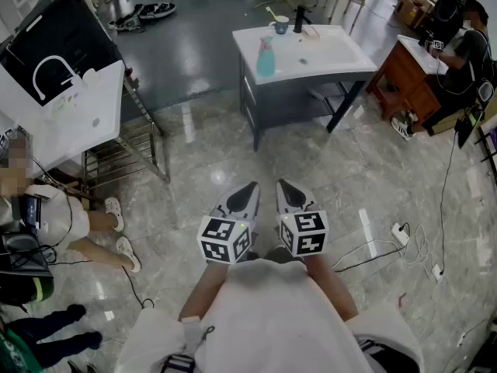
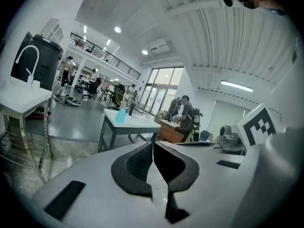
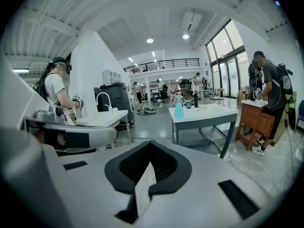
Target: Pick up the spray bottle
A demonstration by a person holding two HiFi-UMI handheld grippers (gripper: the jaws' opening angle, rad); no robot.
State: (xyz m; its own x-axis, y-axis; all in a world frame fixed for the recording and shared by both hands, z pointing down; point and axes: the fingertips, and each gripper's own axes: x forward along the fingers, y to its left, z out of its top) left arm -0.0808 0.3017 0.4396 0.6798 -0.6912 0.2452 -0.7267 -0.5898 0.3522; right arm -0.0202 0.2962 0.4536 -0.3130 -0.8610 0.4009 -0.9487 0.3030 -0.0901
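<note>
Nearest the person, two smooth grey grippers, the left gripper point(image 1: 248, 189) and the right gripper point(image 1: 283, 186), hung side by side over the glossy marbled floor point(image 1: 202, 158), each with its dark ribbed jaws pressed together on nothing. Far ahead, one translucent teal spray bottle point(image 1: 265, 57) stood upright at the left of a white tabletop point(image 1: 330, 57), well apart from both.

Floor up front is pale marble-look stone tile floor point(image 1: 373, 169), polished glossy enough to mirror the lights; the dark grey floor point(image 1: 194, 45) behind has a smooth sheen too. White-topped bench point(image 1: 334, 57) looks smooth on dark metal legs. Teal spray bottle point(image 1: 265, 57) is translucent plastic. Brown cabinet point(image 1: 408, 80) is wood. Left gripper point(image 1: 248, 189) and right gripper point(image 1: 283, 186) are matt grey plastic, jaws lined with black finely ribbed pads point(image 3: 133, 164).
</note>
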